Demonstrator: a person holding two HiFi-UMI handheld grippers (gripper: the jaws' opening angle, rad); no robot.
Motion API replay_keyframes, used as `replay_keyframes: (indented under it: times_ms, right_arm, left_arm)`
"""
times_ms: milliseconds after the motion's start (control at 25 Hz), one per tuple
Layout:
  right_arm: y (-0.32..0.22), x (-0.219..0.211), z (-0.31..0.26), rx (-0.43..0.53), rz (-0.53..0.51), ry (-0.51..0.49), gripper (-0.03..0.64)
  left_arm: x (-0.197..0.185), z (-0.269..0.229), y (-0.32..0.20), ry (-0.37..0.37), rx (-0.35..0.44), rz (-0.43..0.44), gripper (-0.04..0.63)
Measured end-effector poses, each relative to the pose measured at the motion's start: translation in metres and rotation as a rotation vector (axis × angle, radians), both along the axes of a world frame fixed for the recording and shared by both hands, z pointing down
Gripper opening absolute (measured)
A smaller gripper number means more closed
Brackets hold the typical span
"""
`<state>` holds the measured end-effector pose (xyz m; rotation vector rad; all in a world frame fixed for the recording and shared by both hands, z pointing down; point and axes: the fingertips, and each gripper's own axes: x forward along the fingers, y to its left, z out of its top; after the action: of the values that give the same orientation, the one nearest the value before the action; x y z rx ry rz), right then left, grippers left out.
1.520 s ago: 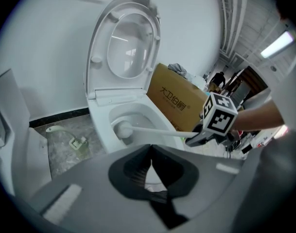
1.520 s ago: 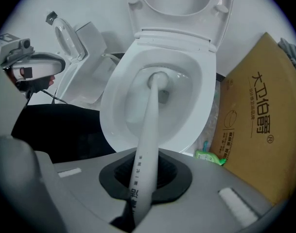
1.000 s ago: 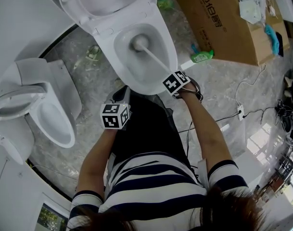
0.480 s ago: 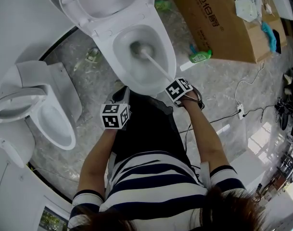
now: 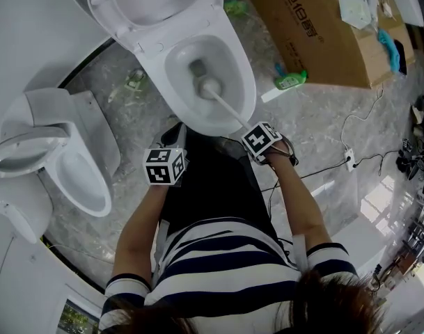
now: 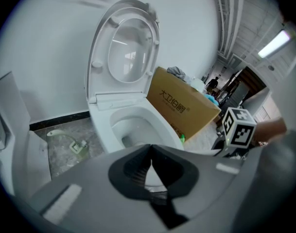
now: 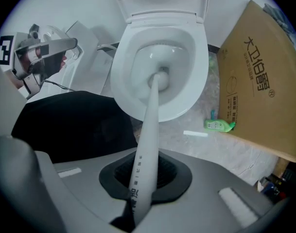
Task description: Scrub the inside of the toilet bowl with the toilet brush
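Toilet brush (image 7: 148, 120): my right gripper (image 7: 142, 181) has its 2 jaws clamped on the white handle, near the upper end. From there the shaft runs down into the toilet bowl (image 7: 200, 76), where the brush head (image 7: 160, 76) rests low on the inside, just beside the drain opening. I judge the handle to be light, stiff plastic, smooth and probably slippery when wet. Hold it well up the shaft, with a firm clamp against twisting. My left gripper (image 6: 151, 171) has its jaws closed together on nothing and hangs near the front rim. 1 cardboard box (image 7: 264, 81) stands beside the bowl.
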<state>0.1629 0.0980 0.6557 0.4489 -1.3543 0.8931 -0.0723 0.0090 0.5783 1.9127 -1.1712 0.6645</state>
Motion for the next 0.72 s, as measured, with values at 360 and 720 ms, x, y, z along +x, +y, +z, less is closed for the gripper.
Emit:
replay_keyframes:
  times_ms: [360, 720]
  right_arm:
    - [0.008, -0.037, -0.002, -0.052, 0.111, -0.104, 0.023]
    - [-0.031, -0.059, 0.005, 0.008, 0.087, -0.127, 0.025]
  left_arm:
    - [-0.003, -0.001, 0.006, 0.013, -0.006, -0.016, 0.0]
    - [-0.009, 0.0, -0.001, 0.018, -0.004, -0.04, 0.0]
